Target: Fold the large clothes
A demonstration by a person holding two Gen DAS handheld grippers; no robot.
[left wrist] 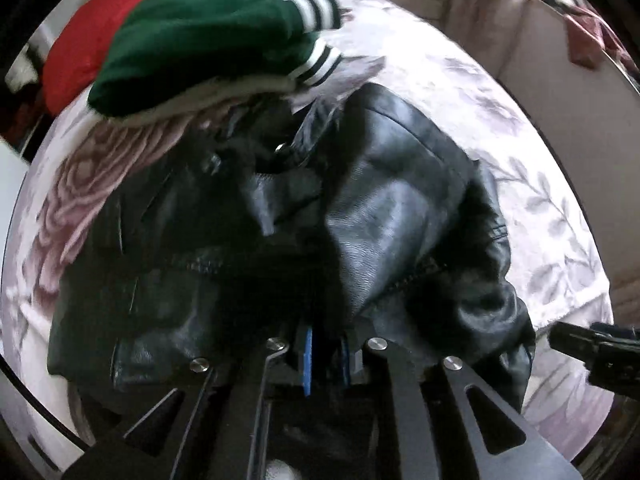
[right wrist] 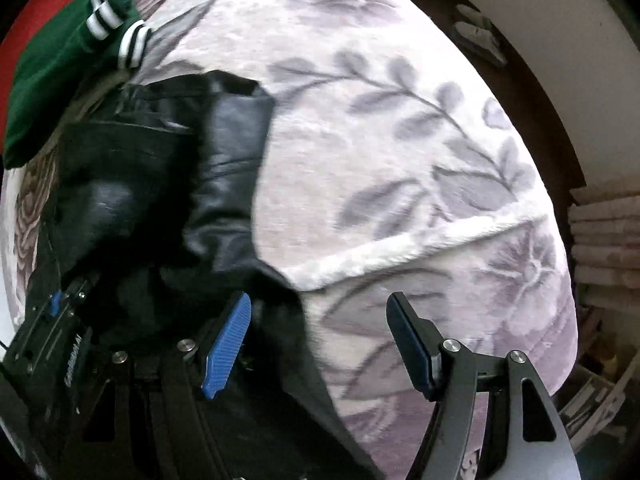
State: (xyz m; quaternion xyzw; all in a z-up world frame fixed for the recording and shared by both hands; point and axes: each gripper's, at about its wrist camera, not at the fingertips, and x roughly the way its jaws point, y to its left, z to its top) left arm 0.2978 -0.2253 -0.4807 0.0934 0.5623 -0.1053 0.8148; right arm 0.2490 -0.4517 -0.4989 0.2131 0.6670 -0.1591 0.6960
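A black leather jacket lies crumpled on a floral blanket. My left gripper is shut on the jacket's near edge; its blue pads sit close together with black leather between them. In the right wrist view the jacket lies to the left. My right gripper is open, its blue pad beside the jacket's lower edge with nothing between the fingers. The left gripper's body shows at the lower left of the right wrist view; the right gripper shows at the right edge of the left wrist view.
A folded green garment with white-striped cuffs lies beyond the jacket, on a red one. The blanket spreads wide to the right. Stacked folded towels and a wall stand past the bed's right edge.
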